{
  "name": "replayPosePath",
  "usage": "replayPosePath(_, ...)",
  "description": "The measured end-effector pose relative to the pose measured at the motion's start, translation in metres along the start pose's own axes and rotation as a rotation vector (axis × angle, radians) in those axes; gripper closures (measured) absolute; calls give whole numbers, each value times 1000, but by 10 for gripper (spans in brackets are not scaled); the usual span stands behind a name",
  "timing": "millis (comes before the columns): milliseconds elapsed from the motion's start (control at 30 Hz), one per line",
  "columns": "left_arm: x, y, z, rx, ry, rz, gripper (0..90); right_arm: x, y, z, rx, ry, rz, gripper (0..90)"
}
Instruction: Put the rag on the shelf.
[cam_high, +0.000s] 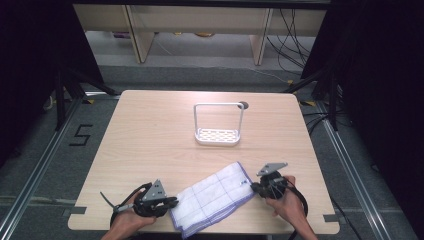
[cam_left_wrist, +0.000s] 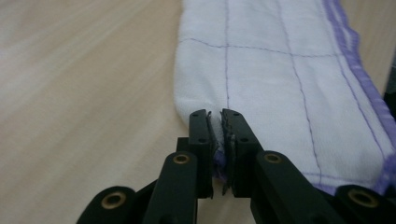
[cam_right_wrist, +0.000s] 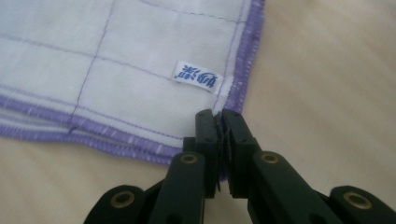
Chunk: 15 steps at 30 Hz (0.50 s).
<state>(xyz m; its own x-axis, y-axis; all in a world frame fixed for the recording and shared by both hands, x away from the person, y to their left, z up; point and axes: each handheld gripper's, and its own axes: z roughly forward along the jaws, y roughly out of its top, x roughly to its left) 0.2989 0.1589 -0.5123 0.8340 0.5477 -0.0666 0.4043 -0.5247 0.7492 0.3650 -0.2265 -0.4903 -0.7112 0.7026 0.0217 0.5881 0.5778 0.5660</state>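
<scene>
A white cloth (cam_high: 212, 197) with thin purple grid lines and a purple hem lies folded on the wooden table (cam_high: 150, 135), near its front edge. My left gripper (cam_high: 172, 202) is at the cloth's left end, shut on the folded edge; in the left gripper view the cloth (cam_left_wrist: 280, 79) is pinched between the jaws of that gripper (cam_left_wrist: 218, 116). My right gripper (cam_high: 253, 186) is at the right corner, shut on the purple hem (cam_right_wrist: 243, 60) of the cloth (cam_right_wrist: 116, 70) just below a small blue-printed label (cam_right_wrist: 198, 76); the gripper (cam_right_wrist: 218, 115) holds the corner tight.
A white rack (cam_high: 218, 125) with a tall wire handle and a perforated base stands at the middle of the table. A dark round hole (cam_high: 244, 105) sits behind it. Dark frames and cables flank the table.
</scene>
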Motion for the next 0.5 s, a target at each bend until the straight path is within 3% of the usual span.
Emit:
replayPosePath(33,-3,-1,-2,0,-4,-5,825,-8,16,9,10,6,-6,860)
replayPosePath(100,-11,-3,-2,-11,-10,-11,825,-12,23,13,11,6,-12,860)
replayPosePath(133,-16,-4,-3,-2,-12,-11,825,-18,38,22,15,8,-41,860)
replayPosePath(167,-16,-4,-3,-2,-12,-11,825,-21,46,25,8,5,-60,861)
replayPosePath(200,-23,-3,1,-28,-21,-41,825,-22,53,28,19,11,-61,861)
replayPosePath(267,-24,-2,2,-22,-26,-26,825,-23,59,32,15,1,-74,861)
replayPosePath(300,-27,-1,4,-24,-26,-39,825,-25,66,34,15,4,-87,861)
replayPosePath(367,-32,1,7,-34,-39,-36,825,-29,81,40,3,10,-68,862)
replayPosePath(500,-38,5,11,-42,-54,-43,825,-35,97,49,-23,30,-84,861)
